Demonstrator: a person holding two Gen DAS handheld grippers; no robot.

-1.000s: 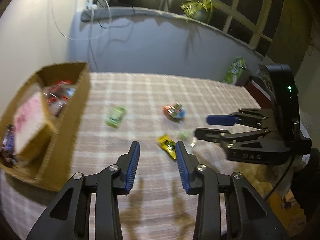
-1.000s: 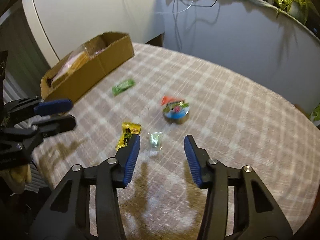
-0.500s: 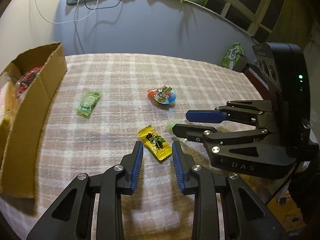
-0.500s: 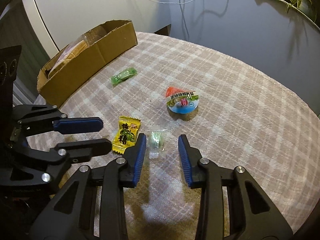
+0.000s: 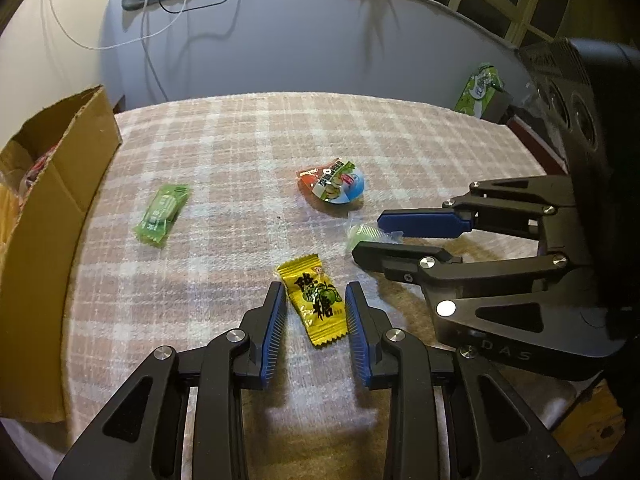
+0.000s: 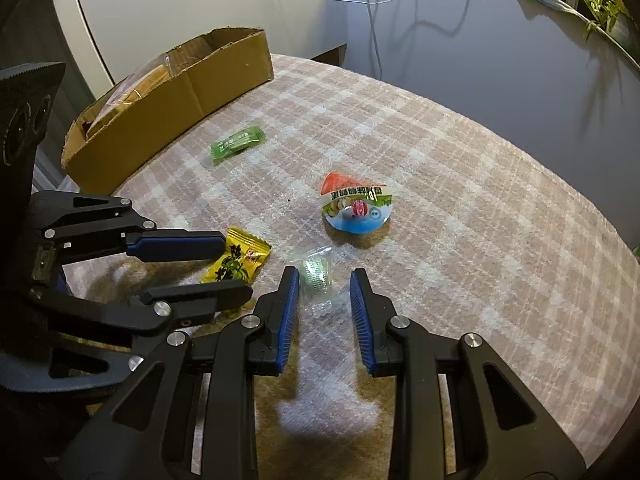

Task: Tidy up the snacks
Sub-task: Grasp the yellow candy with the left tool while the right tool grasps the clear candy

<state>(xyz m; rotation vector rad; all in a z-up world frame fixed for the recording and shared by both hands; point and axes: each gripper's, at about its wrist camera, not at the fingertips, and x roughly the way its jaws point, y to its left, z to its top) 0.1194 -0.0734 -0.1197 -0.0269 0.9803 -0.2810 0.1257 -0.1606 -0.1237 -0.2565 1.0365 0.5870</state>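
A yellow candy [image 5: 317, 304] lies on the checked tablecloth [image 5: 248, 152]. My left gripper [image 5: 314, 289] is low over it, open, one finger on each side, pads not pressing. Just to its right lies a clear-wrapped green candy [image 6: 317, 276]. My right gripper [image 6: 325, 274] straddles that one and its jaws are closing, with the pads still off the wrapper. From the right wrist view, the left gripper [image 6: 235, 268] sits across the yellow candy [image 6: 242, 260]. Farther out lie a green wrapped candy [image 5: 162, 214] and a jelly cup [image 5: 338, 184].
A cardboard box [image 5: 44, 232] holding several snack packs stands at the table's left edge. A green bag [image 5: 478, 90] sits past the far right edge. Behind the table are a wall, hanging cables and a plant [image 6: 600, 0]. The table's round rim falls away close below both grippers.
Both grippers have come down and forward onto the candies: the left around the yellow one, the right around the clear green one. Both pairs of jaws have narrowed, the right more.
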